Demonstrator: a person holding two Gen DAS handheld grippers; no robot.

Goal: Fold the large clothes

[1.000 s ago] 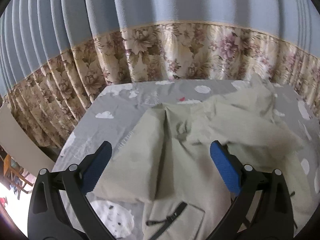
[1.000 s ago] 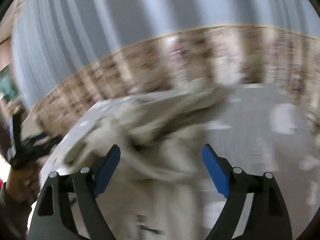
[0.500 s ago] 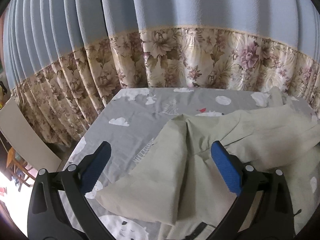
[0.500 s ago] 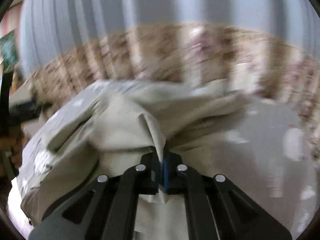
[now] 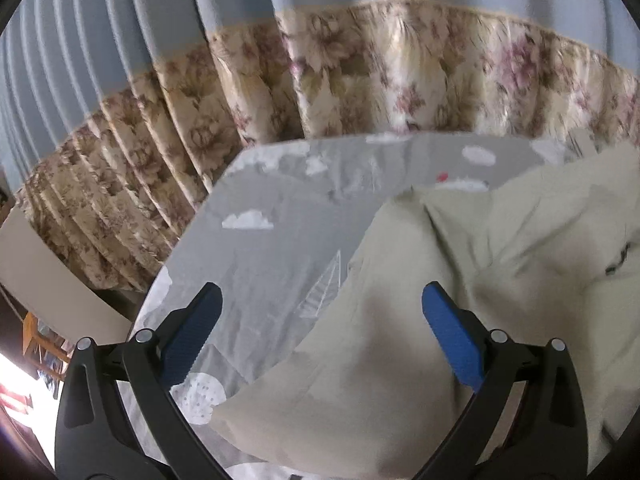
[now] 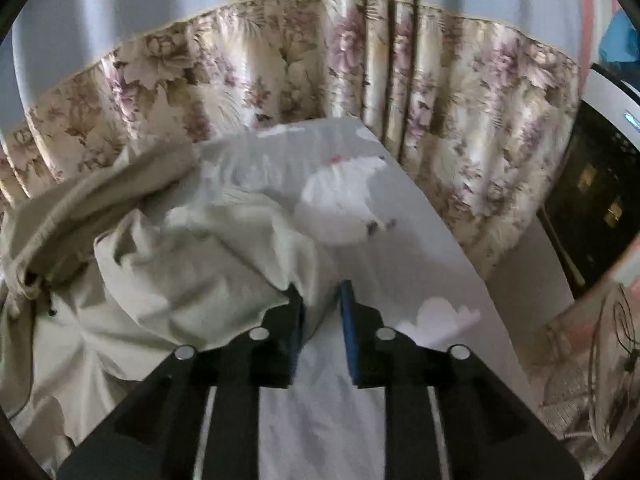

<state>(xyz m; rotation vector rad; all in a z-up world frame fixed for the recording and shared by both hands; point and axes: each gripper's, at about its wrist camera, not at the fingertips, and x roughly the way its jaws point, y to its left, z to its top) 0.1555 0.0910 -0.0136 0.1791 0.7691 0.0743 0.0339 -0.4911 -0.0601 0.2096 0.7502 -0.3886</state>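
Note:
A large pale beige garment point(image 5: 480, 248) lies crumpled on a grey cloud-print bed sheet point(image 5: 272, 248). My left gripper point(image 5: 320, 312) is open wide, low over the garment's left corner, with one finger above the sheet and one above the cloth. Nothing is gripped there. In the right wrist view the garment point(image 6: 180, 272) is bunched up at the left. My right gripper point(image 6: 322, 304) has its jaws opening with a narrow gap. A fold of the garment's edge still sits between the fingertips, against the left pad.
A blue curtain with a floral lower band point(image 5: 360, 80) hangs close behind the bed. The sheet's right edge point(image 6: 460, 264) drops off toward a dark cabinet point(image 6: 588, 184) and a fan point(image 6: 612, 360). A dark zipper point(image 5: 618, 260) shows on the garment.
The right gripper shut on a fold of the garment, swung right toward the bed's right side, and its jaws have now parted. The left gripper moved left and lower over the garment's corner.

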